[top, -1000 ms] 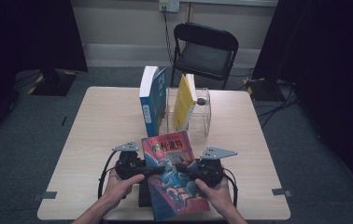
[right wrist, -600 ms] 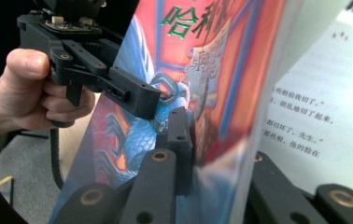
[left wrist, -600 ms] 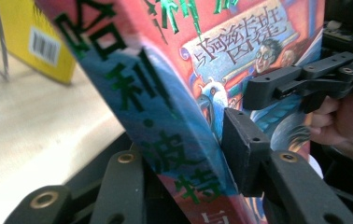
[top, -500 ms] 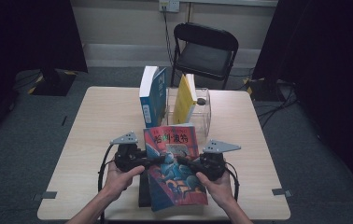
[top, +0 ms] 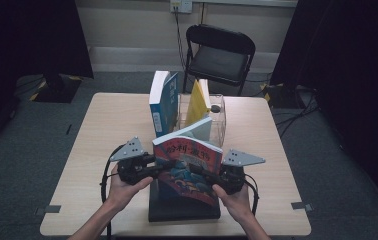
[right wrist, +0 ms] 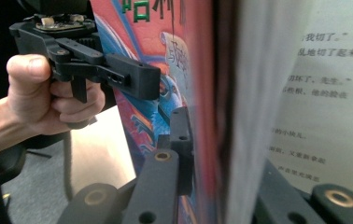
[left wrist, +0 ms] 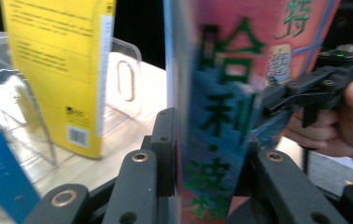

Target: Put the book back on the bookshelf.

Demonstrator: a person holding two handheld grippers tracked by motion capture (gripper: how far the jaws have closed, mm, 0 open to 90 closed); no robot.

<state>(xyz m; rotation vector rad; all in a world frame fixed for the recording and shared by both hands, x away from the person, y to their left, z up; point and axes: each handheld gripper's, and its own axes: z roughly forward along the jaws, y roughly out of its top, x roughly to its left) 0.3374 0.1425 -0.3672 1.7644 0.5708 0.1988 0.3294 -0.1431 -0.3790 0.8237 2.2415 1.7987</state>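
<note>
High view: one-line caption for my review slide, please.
Both claws, left and right, grip a red-covered book above the table, before a clear book stand.

You have four books on the table: one red-covered book lifted between two grippers, one dark book flat at the near edge, one blue book and one yellow book upright toward the far edge. One chair stands beyond.
</note>
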